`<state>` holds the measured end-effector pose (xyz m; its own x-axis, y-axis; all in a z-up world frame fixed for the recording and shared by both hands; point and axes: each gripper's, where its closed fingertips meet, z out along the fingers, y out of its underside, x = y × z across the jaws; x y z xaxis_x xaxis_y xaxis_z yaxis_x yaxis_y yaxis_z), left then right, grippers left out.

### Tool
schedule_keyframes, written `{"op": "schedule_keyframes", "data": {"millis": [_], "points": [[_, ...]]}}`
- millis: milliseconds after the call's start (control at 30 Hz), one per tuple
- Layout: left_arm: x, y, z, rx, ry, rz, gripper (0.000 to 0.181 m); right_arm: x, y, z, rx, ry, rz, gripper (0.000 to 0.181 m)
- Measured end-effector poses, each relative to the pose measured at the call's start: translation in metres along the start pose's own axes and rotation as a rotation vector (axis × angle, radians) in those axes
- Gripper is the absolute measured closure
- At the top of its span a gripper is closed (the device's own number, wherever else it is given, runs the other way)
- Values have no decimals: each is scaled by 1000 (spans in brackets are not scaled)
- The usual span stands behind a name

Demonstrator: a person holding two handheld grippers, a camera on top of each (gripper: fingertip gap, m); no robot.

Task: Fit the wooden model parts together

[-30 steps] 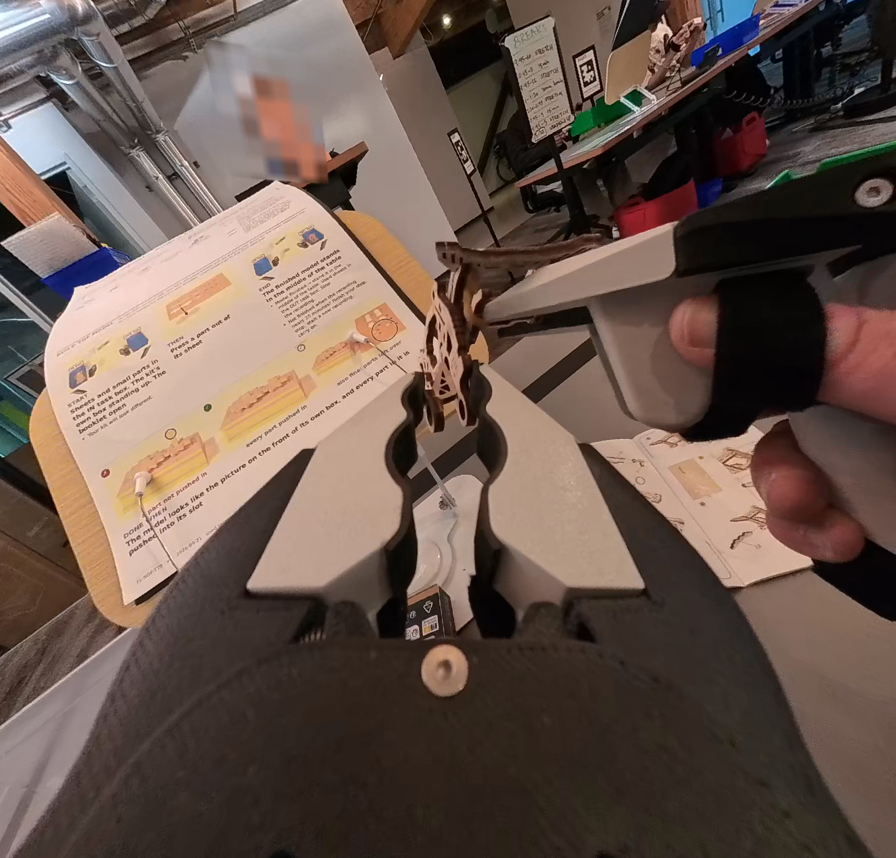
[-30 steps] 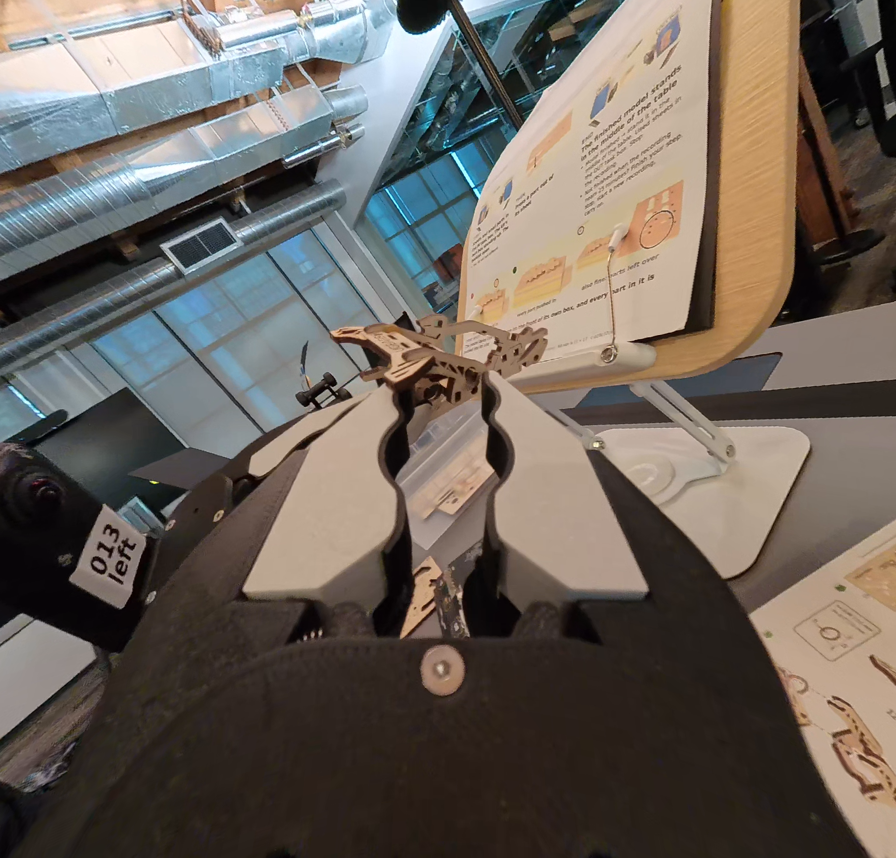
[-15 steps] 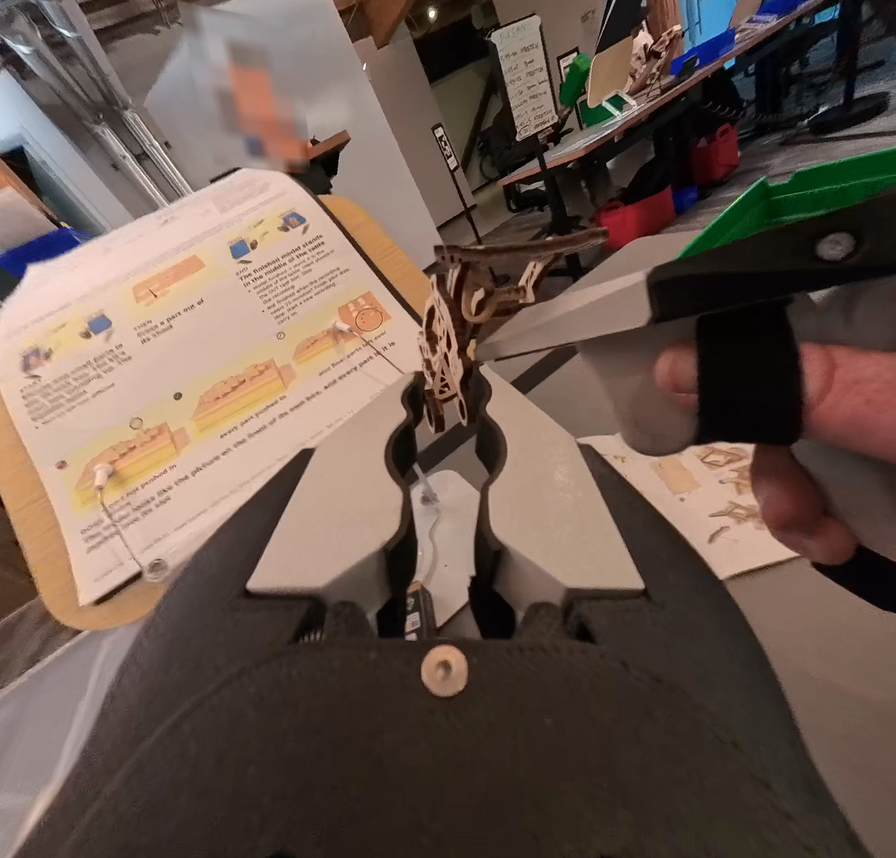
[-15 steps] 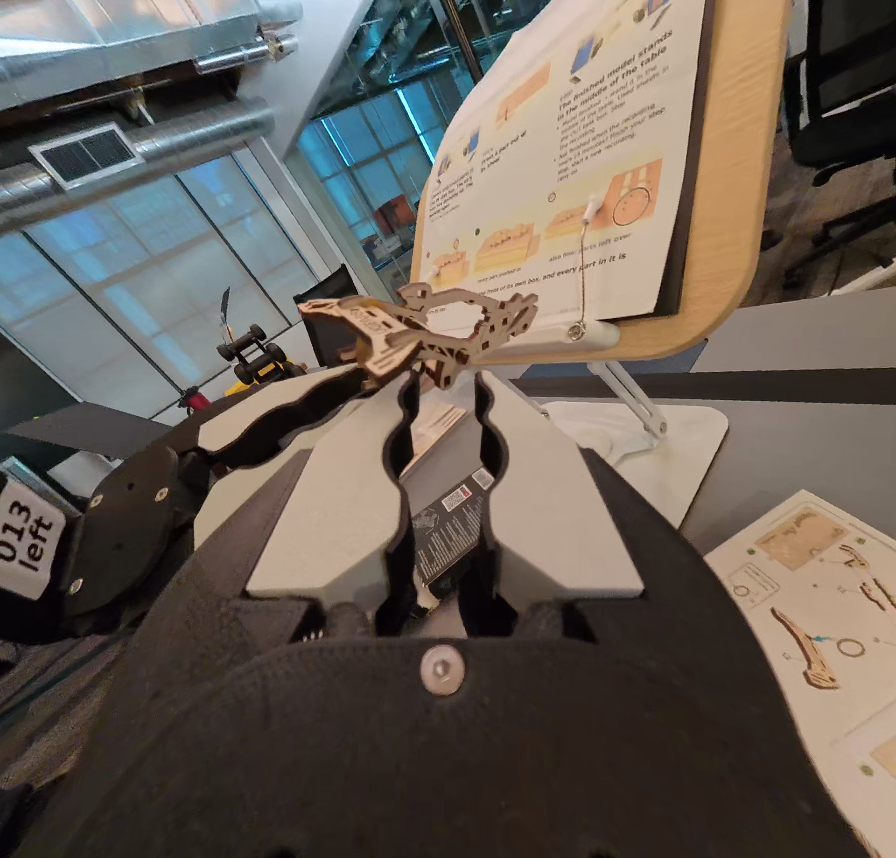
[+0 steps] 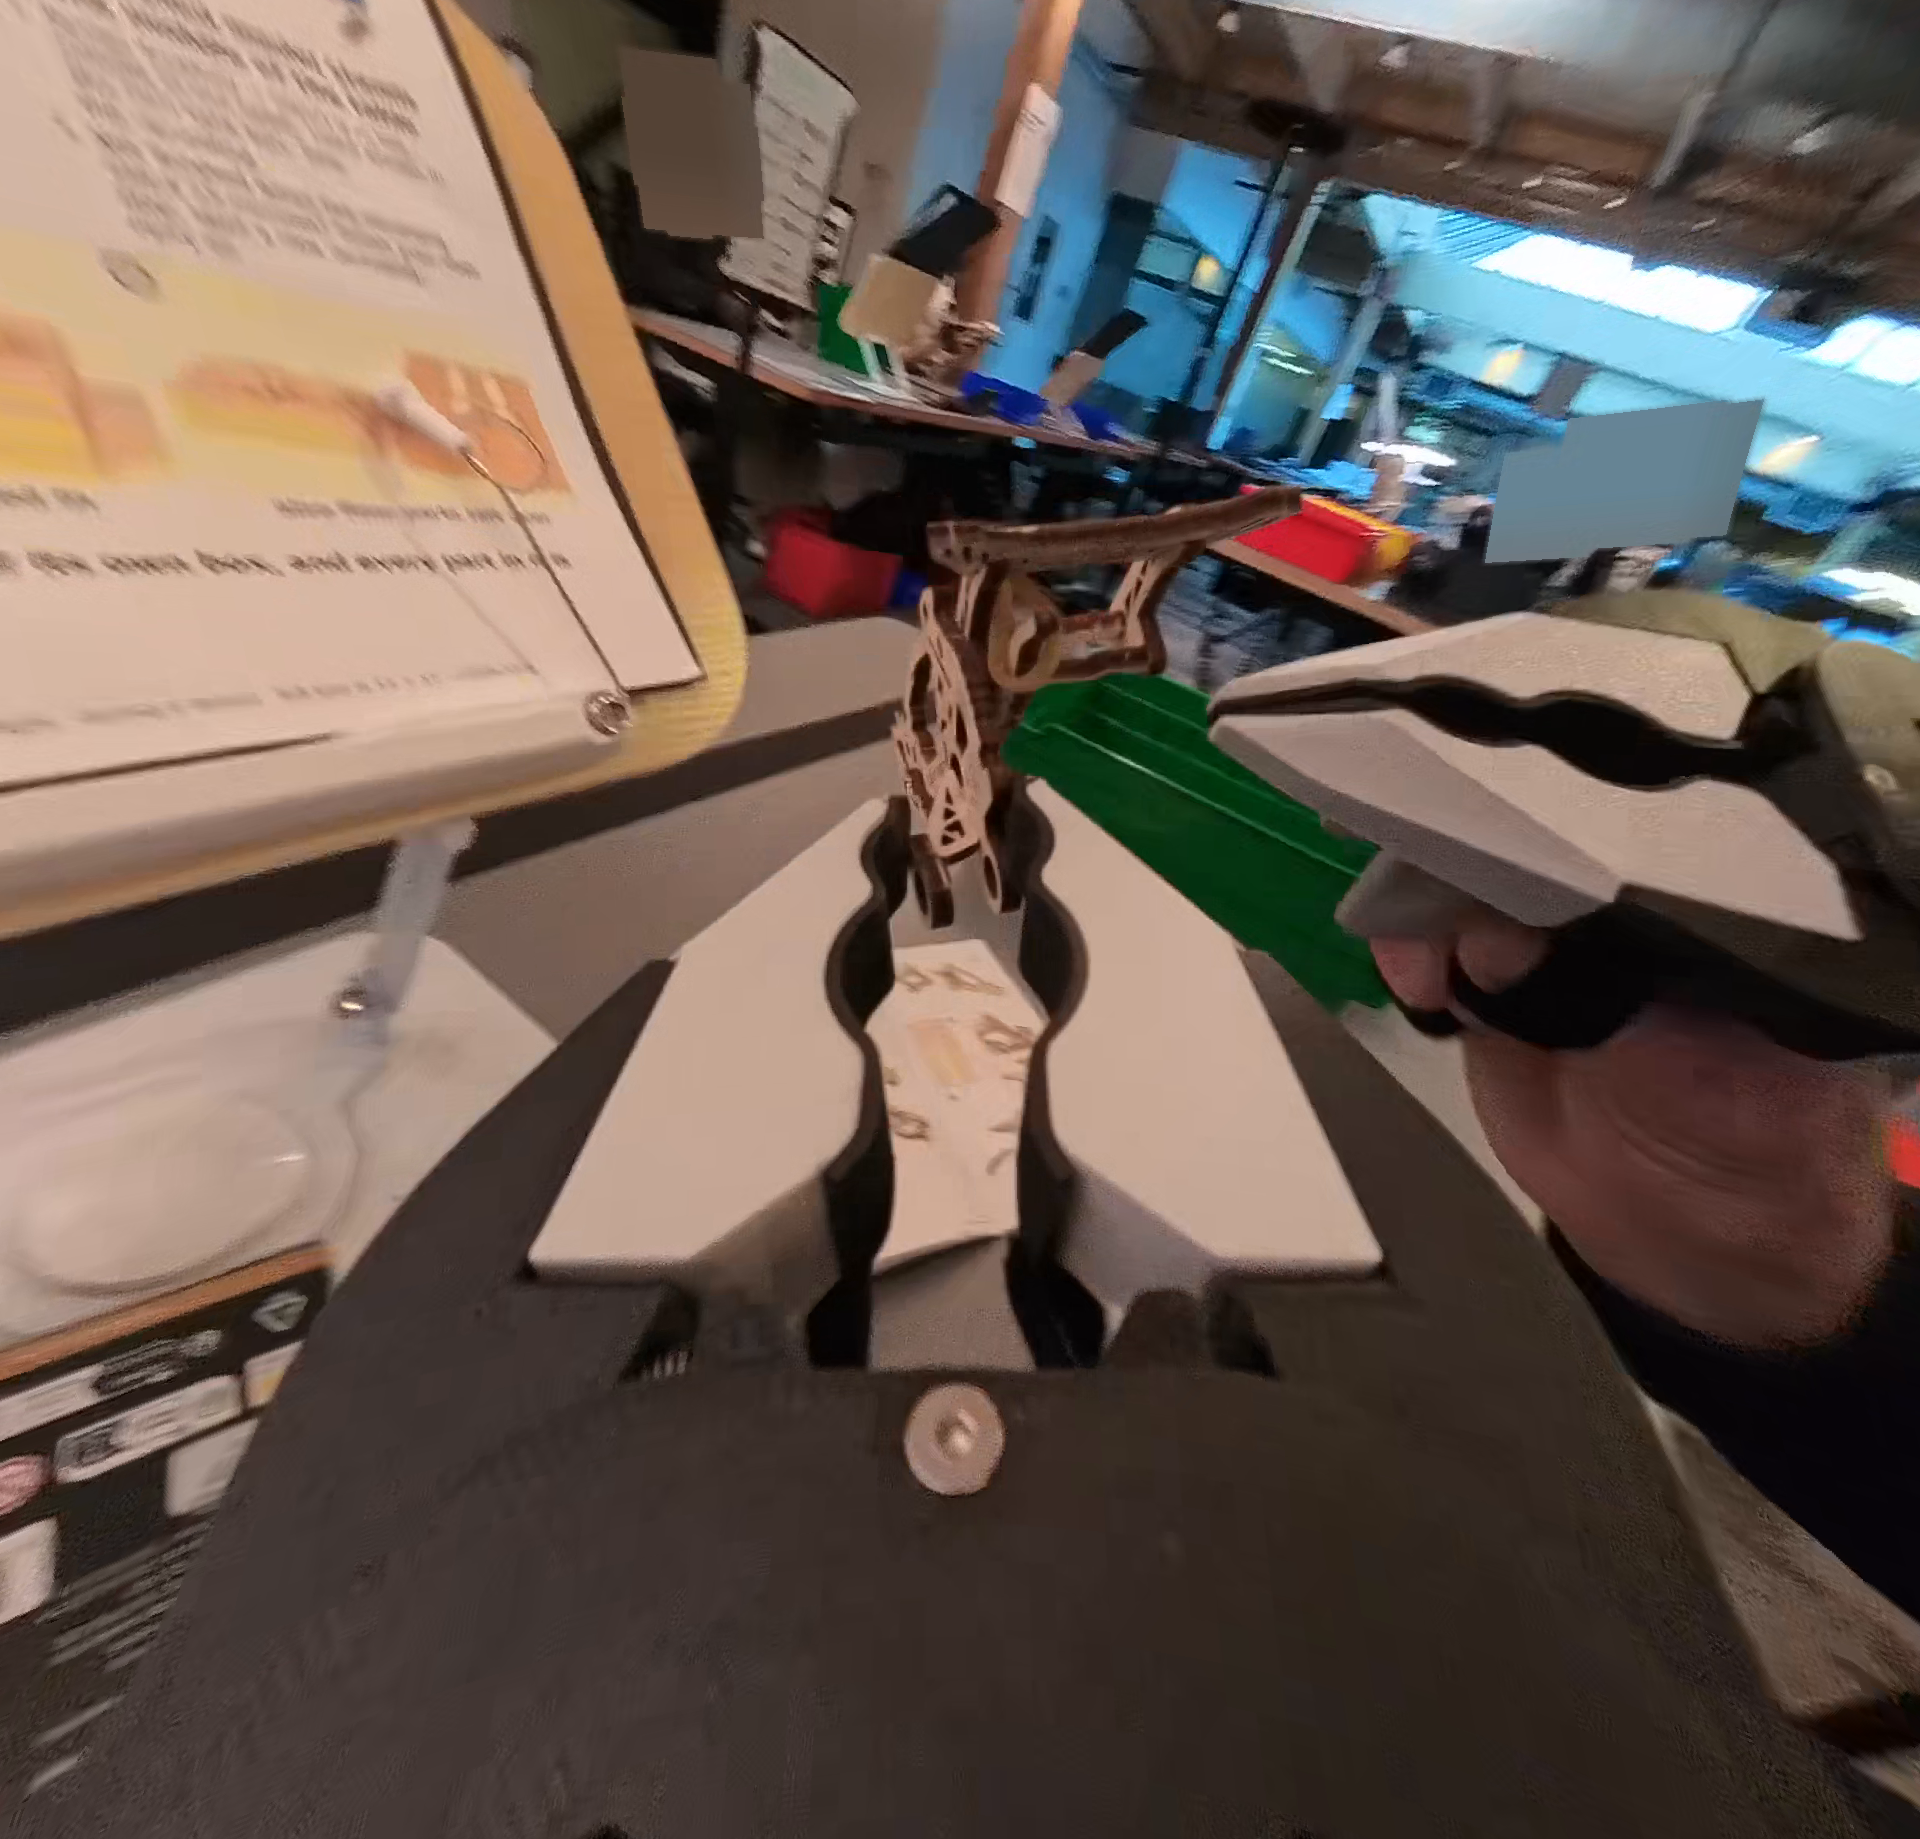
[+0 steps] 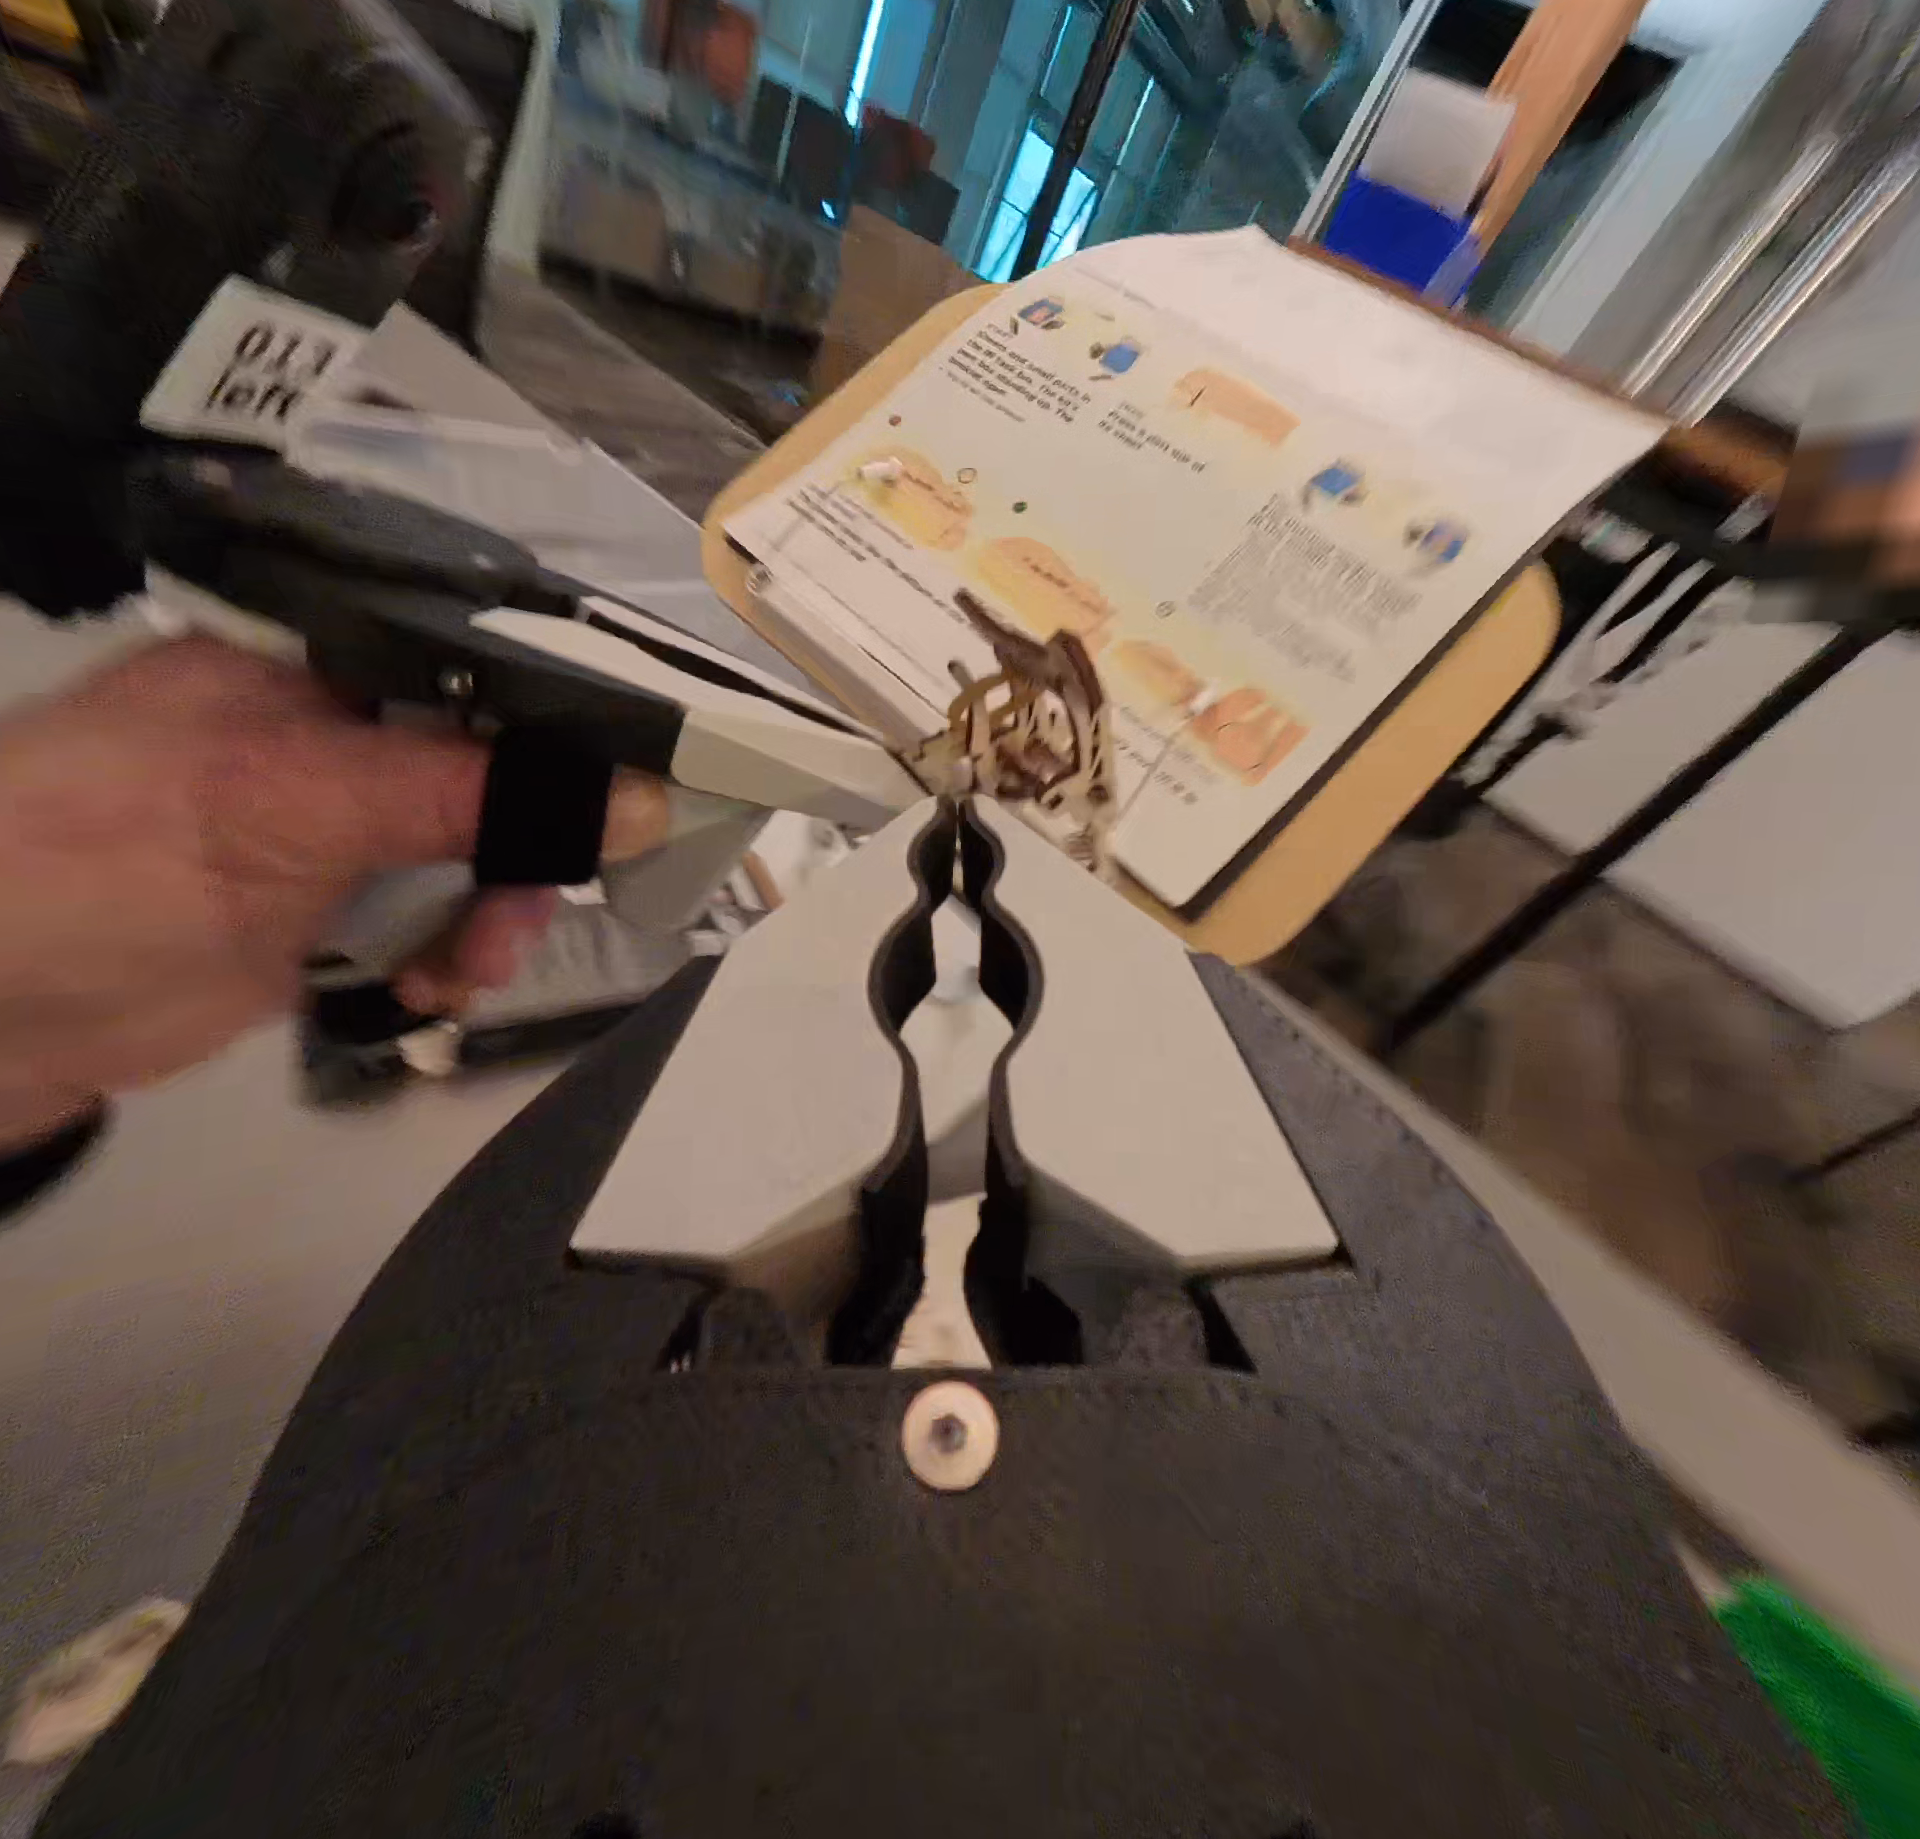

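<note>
A partly built wooden model (image 5: 966, 750) of thin laser-cut pieces stands upright between the tips of my left gripper (image 5: 956, 844), which is shut on its lower end. A long dark wooden strip crosses its top. My right gripper (image 5: 1221, 714) shows at the right of the left wrist view, jaws shut and empty, a short way from the model. In the blurred right wrist view my right gripper (image 6: 951, 818) is shut just below the model (image 6: 1029, 729). The left gripper (image 6: 914, 761) holds the model there from the left.
An instruction sheet on a tilted wooden stand (image 5: 260, 335) is close at the left and also shows in the right wrist view (image 6: 1195, 542). A green tray (image 5: 1195, 833) lies behind the model. A booklet (image 5: 956, 1062) and a kit box (image 5: 135, 1374) lie on the grey table. Across from one pair of fingers to the other is roughly 4 centimeters.
My right gripper has come off the model, drawn back to the right and closed. My left gripper still holds the model and has swung right, towards the green tray.
</note>
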<state>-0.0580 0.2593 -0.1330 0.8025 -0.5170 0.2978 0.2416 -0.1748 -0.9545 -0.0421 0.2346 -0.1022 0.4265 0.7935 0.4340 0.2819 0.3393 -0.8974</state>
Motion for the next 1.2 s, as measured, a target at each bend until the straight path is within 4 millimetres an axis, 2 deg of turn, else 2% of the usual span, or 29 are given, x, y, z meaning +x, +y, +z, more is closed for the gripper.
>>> {"op": "schedule_keyframes", "data": {"millis": [33,100,200,300,333,500,667,767,867,1200], "points": [[3,-2,-1,12,39,-43,165,1,-1,-1,-28,16,-100,181],[7,-4,-1,29,110,-125,165,-2,-4,0,-54,18,-257,181],[11,-8,-1,80,151,-173,165,-6,-3,3,-62,16,-332,171],[15,-16,-2,173,159,-208,165,-4,-3,9,-67,64,-307,169],[18,-20,-2,205,165,-220,165,-2,-5,11,-59,90,-311,173],[29,-22,3,268,171,-243,164,3,-25,7,26,143,-282,176],[34,-22,7,293,166,-231,164,8,-24,13,20,144,-249,172],[36,-23,6,299,155,-217,164,7,-29,15,30,165,-282,171],[35,-23,6,302,160,-232,165,8,-30,16,22,200,-318,181],[43,-27,3,337,231,-305,164,6,-35,10,33,211,-395,181]]}}
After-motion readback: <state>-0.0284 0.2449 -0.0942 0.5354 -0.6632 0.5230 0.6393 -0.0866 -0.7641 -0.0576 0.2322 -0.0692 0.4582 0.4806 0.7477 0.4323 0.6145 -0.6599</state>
